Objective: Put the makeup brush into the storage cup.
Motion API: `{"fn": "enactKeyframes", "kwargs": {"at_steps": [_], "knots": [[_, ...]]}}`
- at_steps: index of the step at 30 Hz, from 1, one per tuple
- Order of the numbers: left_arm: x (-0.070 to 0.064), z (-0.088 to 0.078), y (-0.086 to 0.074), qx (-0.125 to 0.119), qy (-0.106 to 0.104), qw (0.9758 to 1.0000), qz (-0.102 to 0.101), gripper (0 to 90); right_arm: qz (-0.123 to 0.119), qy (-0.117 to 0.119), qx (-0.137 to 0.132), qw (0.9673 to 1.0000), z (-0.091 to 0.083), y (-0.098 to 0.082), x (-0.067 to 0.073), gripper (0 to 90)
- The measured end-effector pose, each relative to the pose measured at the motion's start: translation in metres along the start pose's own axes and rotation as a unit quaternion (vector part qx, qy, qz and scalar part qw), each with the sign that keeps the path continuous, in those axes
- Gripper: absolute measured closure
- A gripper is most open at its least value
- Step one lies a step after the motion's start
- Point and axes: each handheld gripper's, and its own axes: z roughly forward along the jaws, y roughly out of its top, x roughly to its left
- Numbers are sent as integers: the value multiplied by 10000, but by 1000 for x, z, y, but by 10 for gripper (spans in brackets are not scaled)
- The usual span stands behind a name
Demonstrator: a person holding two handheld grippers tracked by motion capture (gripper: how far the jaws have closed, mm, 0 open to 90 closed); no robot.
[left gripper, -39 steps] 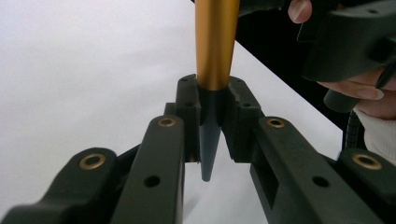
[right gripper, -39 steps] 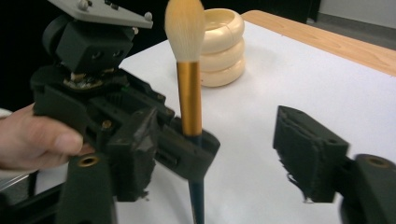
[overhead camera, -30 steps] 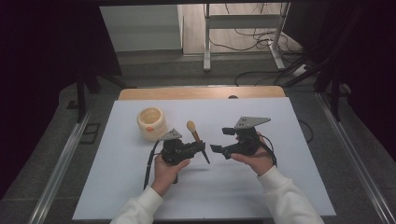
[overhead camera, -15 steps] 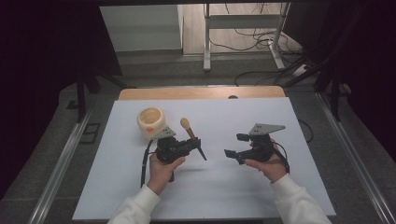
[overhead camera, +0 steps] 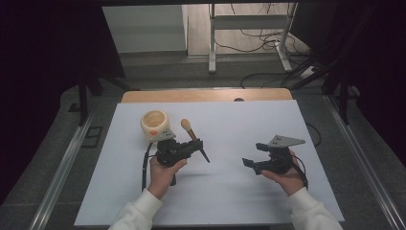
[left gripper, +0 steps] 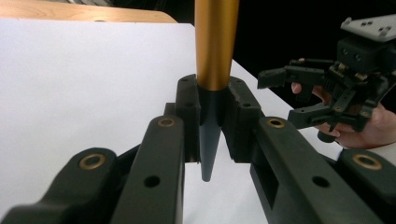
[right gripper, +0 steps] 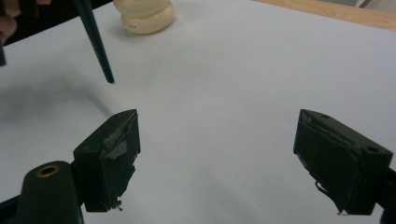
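While the left gripper (overhead camera: 191, 147) is clamped on the makeup brush (left gripper: 214, 60) at the junction of its gold ferrule and dark handle, the right gripper (overhead camera: 252, 164) hangs with its jaws spread wide, grasping nothing, at 3 o'clock from the brush and well apart from it. Seen from the high view, the brush is held off the white table sheet (overhead camera: 230, 120), bristle head toward 11 o'clock and pointed handle tip toward 5 o'clock. A cream cup (overhead camera: 155, 125) stands at 10 o'clock from the left gripper, near the bristle head.

Risk: the handle tapers toward its tip, so the grip may slide. Any wrist rotation could swing the bristles into the cup and tip it.
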Motion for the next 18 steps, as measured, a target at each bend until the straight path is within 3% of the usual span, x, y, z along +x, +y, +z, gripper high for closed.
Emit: {"fn": "enactKeyframes", "kwargs": {"at_steps": [7,12,18], "knots": [[-2,-6,3,-79,26,9999,63,783,170,-236,41,9996,-8,-21,-8,162],[-3,-6,3,-52,66,9999,131,783,151,-337,285,9989,-9,-32,-5,162],[0,-10,3,-66,74,9999,131,783,271,-381,185,9987,-18,-38,-8,163]]}}
